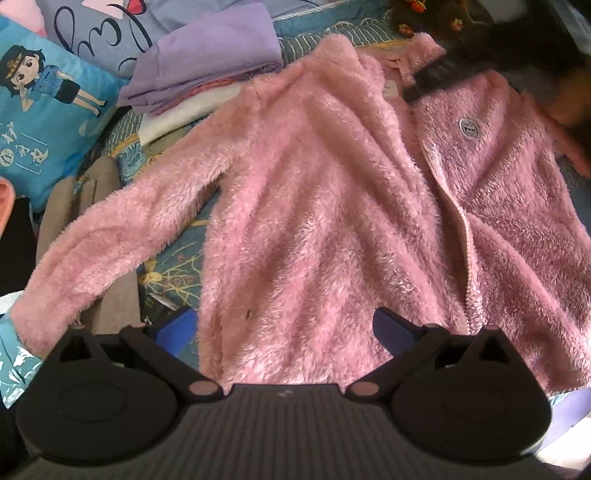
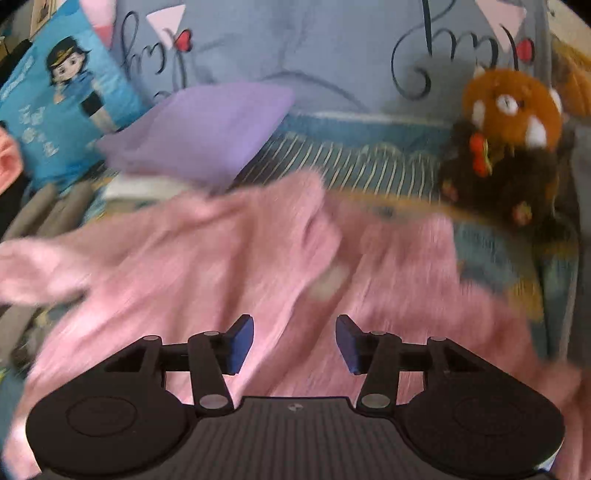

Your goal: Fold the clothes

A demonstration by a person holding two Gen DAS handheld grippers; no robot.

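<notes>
Garment: the pink fleece jacket lies spread front-up on the bed, zipper partly open, one sleeve stretched out to the side in the left wrist view.
Left gripper: fingers spread wide over the hem area, with fleece between them but no pad pressing on it; released.
Right gripper: fingers apart above the collar region, nothing clamped; the view is motion-blurred.
Risk, grasp depth: thick pile may let the pads pinch fuzz only, so the layer slips out mid-fold.
Risk, open front: the unzipped panels can shift separately, giving an uneven fold.
Risk, sleeve: the outstretched sleeve lies near the grey garment; dragging it could pull that item along.
Risk, clutter: the folded purple stack and the plush toy sit close to the collar and can be knocked.
</notes>
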